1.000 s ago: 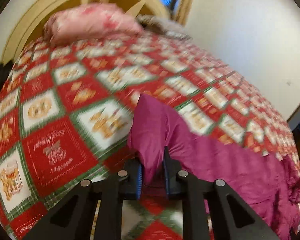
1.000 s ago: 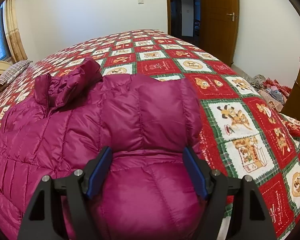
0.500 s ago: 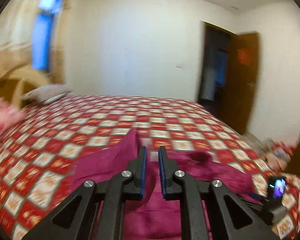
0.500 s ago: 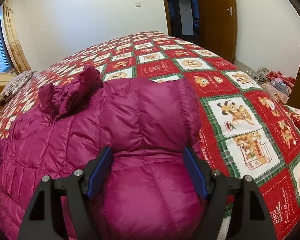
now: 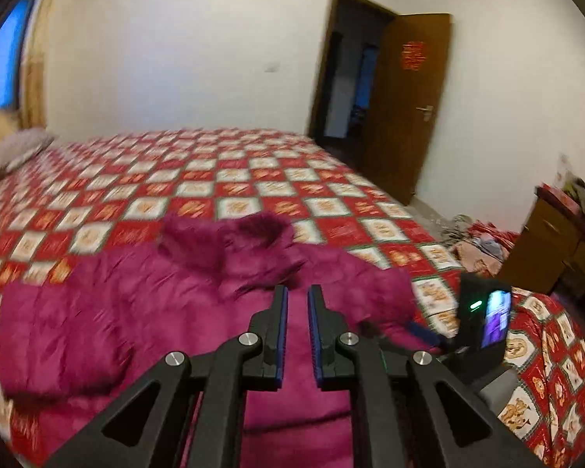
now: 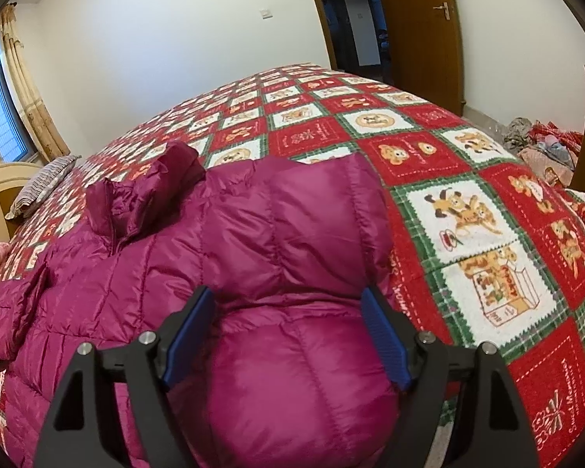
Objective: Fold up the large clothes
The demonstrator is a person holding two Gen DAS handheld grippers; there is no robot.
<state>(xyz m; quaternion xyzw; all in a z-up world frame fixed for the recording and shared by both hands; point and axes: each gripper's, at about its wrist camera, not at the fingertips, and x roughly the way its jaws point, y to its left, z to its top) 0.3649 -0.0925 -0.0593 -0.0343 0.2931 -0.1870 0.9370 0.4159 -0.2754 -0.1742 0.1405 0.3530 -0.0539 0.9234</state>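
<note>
A bed under a red, white and green patchwork quilt (image 6: 429,148) fills most of both views. A magenta down jacket (image 6: 277,241) lies spread on it, lower left and centre of the right wrist frame, its collar (image 6: 152,191) bunched toward the upper left. A brown door (image 5: 405,105) stands open at upper right of the left wrist view. The right gripper (image 6: 288,327) is spread wide, its blue pads on either side of a puffy fold of the jacket. The left gripper (image 5: 297,331), bottom centre, shows a narrow gap with nothing between its fingers, above the jacket. A striped pillow (image 6: 43,187) sits at the left edge.
</note>
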